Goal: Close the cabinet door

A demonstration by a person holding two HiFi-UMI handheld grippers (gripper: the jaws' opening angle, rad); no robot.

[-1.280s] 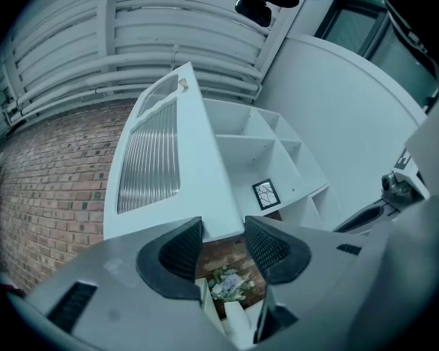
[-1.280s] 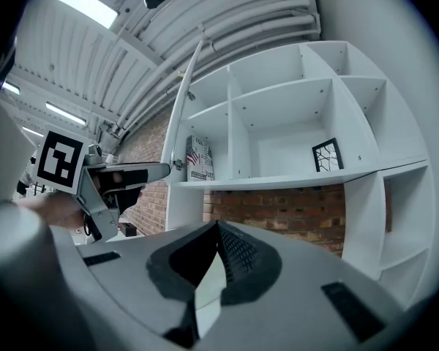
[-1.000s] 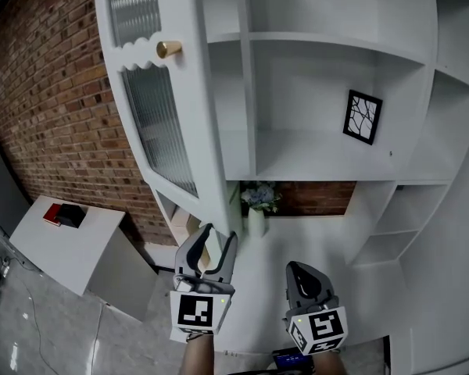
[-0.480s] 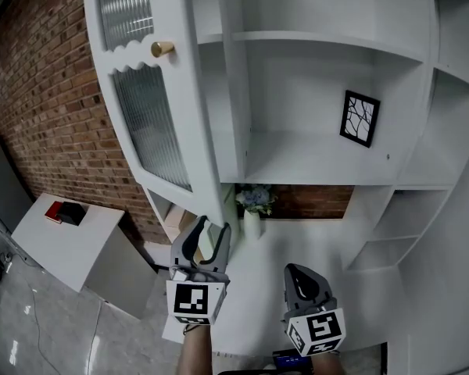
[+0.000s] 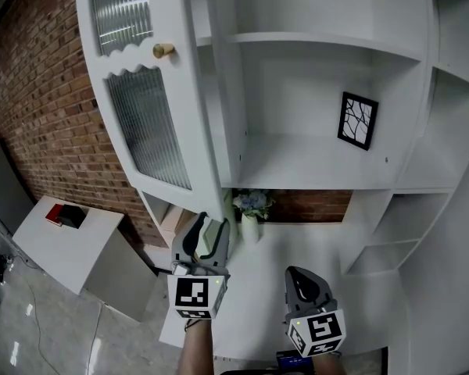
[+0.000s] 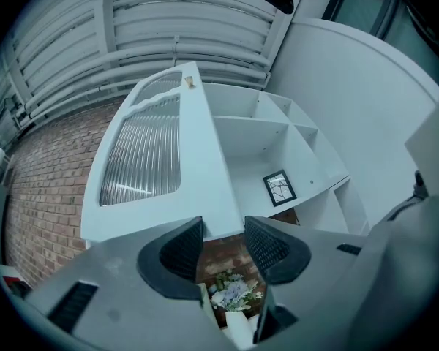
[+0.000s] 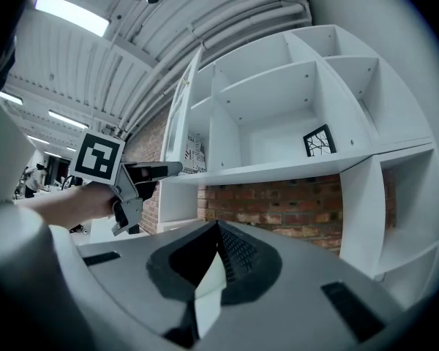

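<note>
Cabinet door hangs open at the shelving's left, brass knob outward. Left gripper: jaws apart, nothing between, just below the door's lower corner. Right gripper: jaws together, empty, beside it. Only square coded markers are legible.

The cabinet door is white, with panes of grey, vertically ribbed glass and a gold knob. The shelves to its right are white too. A black-framed picture at the far right shows black branching lines on white. The wall at left is red-brown brick. Pale blue and white flowers stand in a white vase. The left gripper and right gripper are grey with black pads; their cubes bear black-and-white square markers.
</note>
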